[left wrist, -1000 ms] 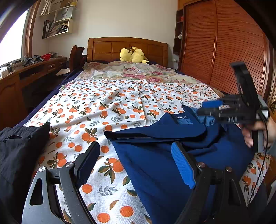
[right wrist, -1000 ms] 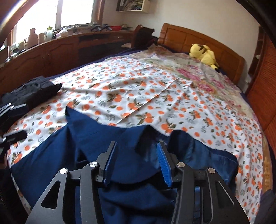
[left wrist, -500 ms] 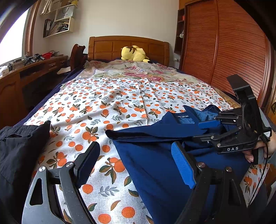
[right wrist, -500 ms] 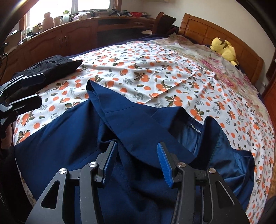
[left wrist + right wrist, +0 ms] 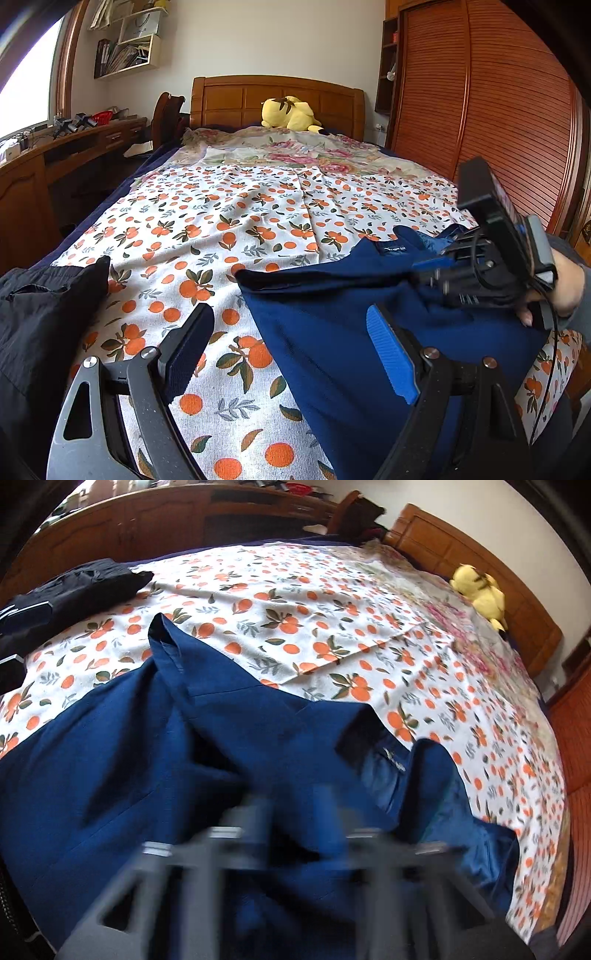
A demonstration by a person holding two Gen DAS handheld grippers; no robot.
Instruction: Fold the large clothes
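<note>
Over the bed (image 5: pixel 258 206), right gripper (image 5: pixel 295 834) tilts down, just clenched on the blue garment (image 5: pixel 184 757).

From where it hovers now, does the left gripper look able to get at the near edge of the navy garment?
Probably yes. The left gripper hangs open right over the navy garment, whose edge lies between its fingers with nothing across it; the right gripper is farther off.

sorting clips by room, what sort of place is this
A bedroom, most likely: a wooden-headboard bed under an orange-print white sheet, a yellow plush toy near the headboard, and a slatted wooden wardrobe alongside.
</note>
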